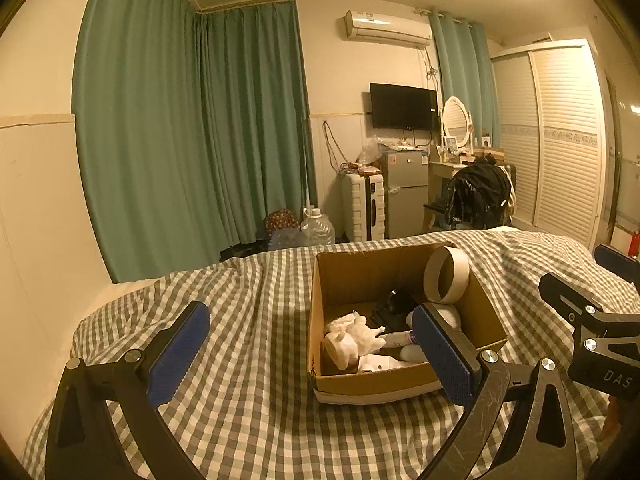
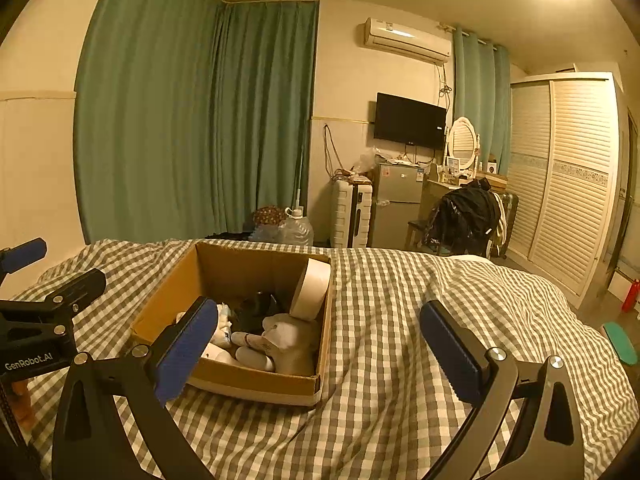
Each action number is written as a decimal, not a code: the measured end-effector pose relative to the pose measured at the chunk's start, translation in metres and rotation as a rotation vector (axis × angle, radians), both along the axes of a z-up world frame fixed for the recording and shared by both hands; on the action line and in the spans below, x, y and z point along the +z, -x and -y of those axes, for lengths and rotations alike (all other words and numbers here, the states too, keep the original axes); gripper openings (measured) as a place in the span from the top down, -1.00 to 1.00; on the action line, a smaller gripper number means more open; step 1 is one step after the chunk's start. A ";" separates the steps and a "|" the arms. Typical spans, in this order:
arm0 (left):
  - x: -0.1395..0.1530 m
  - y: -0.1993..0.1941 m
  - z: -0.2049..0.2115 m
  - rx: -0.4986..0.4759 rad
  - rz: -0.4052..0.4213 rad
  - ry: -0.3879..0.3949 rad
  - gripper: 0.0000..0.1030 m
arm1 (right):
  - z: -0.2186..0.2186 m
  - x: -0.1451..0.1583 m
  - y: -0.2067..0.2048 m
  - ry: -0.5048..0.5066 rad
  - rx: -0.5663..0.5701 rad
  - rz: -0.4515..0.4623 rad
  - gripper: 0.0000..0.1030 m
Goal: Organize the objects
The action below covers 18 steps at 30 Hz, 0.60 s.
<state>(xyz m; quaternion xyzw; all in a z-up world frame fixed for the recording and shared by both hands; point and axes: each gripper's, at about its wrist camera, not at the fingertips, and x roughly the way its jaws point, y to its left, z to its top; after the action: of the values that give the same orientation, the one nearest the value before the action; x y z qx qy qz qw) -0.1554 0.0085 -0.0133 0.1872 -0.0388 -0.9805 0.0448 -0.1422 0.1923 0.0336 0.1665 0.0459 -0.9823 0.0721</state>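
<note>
two markings can be read, both in pale letters on black gripper bodies. "da5" stands on the body of the right gripper point(image 1: 612, 276), seen at the right edge of the left wrist view. "genrobot.ai" stands on the body of the left gripper point(image 2: 24, 264), seen at the left edge of the right wrist view. the air conditioner point(image 2: 407, 41) bears a dark label strip and the small refrigerator point(image 2: 397, 204) carries stickers near its top, but their print is too small to read. a tube point(image 2: 254, 339) in the cardboard box point(image 2: 256, 386) shows print that is likewise illegible.
</note>
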 end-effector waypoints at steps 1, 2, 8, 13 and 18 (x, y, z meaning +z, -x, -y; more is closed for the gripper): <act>0.000 0.000 0.000 0.000 0.003 -0.002 -1.00 | 0.000 0.000 0.000 0.001 -0.001 0.002 -0.97; -0.001 0.000 0.001 0.000 0.005 -0.003 -1.00 | -0.001 -0.001 0.001 0.004 0.000 0.006 -0.97; -0.001 0.002 0.003 0.004 0.009 -0.016 -1.00 | 0.001 -0.001 0.001 0.004 0.002 0.016 -0.97; -0.003 0.002 0.003 0.001 0.018 -0.016 -1.00 | 0.002 -0.002 0.002 0.000 0.000 0.022 -0.97; -0.003 0.003 0.002 0.000 0.020 -0.016 -1.00 | 0.003 -0.003 0.002 -0.003 0.000 0.026 -0.97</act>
<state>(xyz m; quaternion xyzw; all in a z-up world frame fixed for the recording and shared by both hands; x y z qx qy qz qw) -0.1583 0.0064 -0.0166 0.1975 -0.0316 -0.9789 0.0431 -0.1444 0.1890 0.0305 0.1796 0.0464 -0.9800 0.0725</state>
